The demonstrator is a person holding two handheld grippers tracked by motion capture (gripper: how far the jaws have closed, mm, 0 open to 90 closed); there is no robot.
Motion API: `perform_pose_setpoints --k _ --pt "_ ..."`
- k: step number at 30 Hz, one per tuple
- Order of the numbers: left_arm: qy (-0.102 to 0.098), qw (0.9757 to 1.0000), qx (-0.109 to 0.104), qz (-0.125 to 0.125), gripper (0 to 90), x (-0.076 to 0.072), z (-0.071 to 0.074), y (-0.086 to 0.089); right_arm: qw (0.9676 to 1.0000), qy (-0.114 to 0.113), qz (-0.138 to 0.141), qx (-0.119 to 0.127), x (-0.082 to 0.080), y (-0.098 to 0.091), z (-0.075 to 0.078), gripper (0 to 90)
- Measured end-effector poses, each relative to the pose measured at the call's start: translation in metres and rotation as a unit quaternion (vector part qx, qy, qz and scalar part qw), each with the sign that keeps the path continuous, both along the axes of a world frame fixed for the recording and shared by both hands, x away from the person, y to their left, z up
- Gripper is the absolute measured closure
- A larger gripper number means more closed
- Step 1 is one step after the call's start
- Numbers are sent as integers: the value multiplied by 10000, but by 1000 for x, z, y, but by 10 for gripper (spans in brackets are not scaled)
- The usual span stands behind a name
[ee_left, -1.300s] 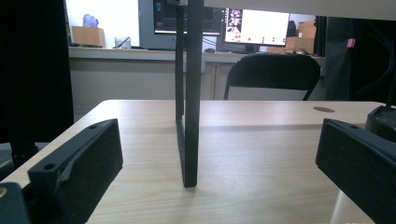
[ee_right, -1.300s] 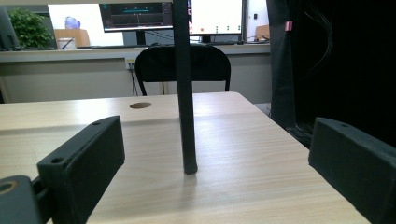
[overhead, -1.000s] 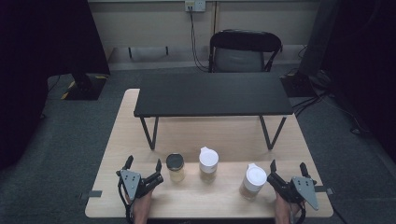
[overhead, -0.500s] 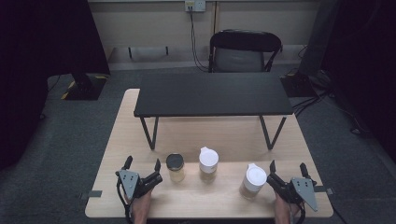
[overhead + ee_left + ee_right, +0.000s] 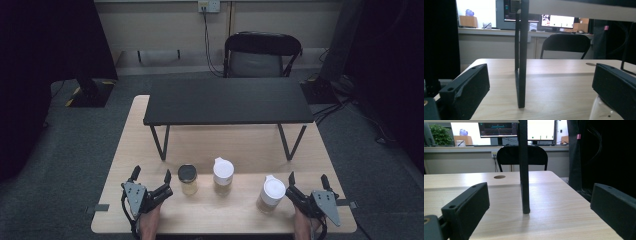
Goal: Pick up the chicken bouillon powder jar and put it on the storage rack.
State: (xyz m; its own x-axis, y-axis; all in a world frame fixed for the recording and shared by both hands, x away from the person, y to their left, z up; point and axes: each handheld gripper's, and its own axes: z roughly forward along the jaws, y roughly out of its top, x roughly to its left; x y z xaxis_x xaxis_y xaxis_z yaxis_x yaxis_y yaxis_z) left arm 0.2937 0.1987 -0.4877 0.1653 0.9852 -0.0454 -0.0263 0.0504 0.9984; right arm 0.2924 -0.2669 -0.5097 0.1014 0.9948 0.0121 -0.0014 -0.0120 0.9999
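Note:
Three jars stand in a row near the front of the wooden table: a small black-lidded jar, a white-lidded jar in the middle, and a white-lidded jar at the right. My left gripper rests open at the front left, just left of the black-lidded jar. My right gripper rests open at the front right, close beside the right jar. In the left gripper view the jaws stand wide apart around a black shelf leg. The right gripper view has another shelf leg between its wide jaws.
A low black shelf on thin legs spans the table's far half. A black folding chair stands behind the table. A dark stand base sits on the floor at left, cables at right.

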Motion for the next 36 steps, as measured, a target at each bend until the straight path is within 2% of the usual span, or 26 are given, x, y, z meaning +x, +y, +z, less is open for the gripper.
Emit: perform_pose_setpoints --k 11,22,24,25,36 --pt "-1 9998 -11 -218 4 -3 11 -6 10000 -7 35 1 0 0 0 8" --pt "-14 9996 -42 -283 5 -5 15 -15 10000 -24 64 -38 -1 0 0 7" --pt "-32 9995 -42 -323 5 -6 16 -16 10000 -16 58 -32 -1 0 0 7" --pt "-37 9993 41 -367 5 -6 18 -18 10000 -12 58 -28 0 0 0 8" --pt "33 9978 49 -653 6 -5 18 -23 10000 -33 48 -44 -1 0 0 7"
